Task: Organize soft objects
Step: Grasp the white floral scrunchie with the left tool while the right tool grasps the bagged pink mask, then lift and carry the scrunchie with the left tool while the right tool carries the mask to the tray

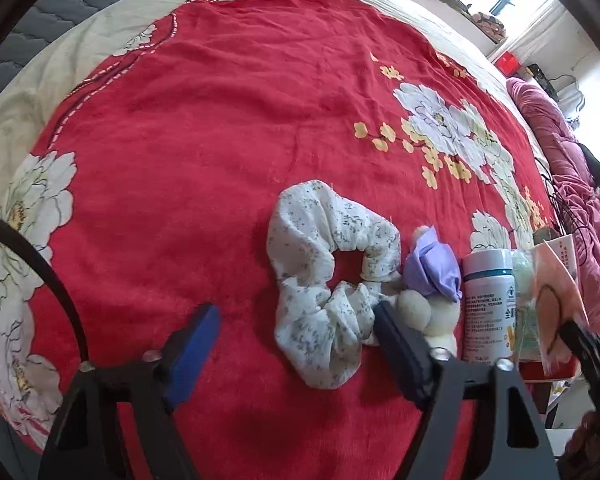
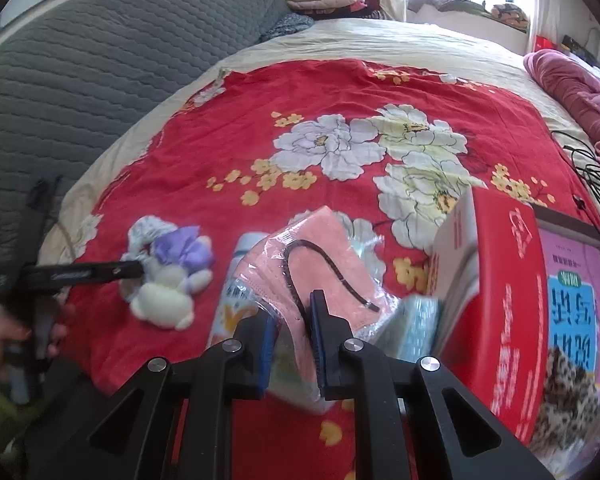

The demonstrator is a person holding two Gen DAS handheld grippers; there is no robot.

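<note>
Scrunchie (image 1: 328, 292), plush rabbit (image 1: 424, 312) touching, bottle (image 1: 488, 304) beside

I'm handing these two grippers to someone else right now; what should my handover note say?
Right gripper: shut on the pink cloth packet, lifted beside the red box.
Left gripper: open, low over the floral scrunchie, nothing gripped.
The plush rabbit in purple and the white bottle lie on the red bedspread.
Done: packet picked up.
Left: place it, then scrunchie and rabbit.
</note>
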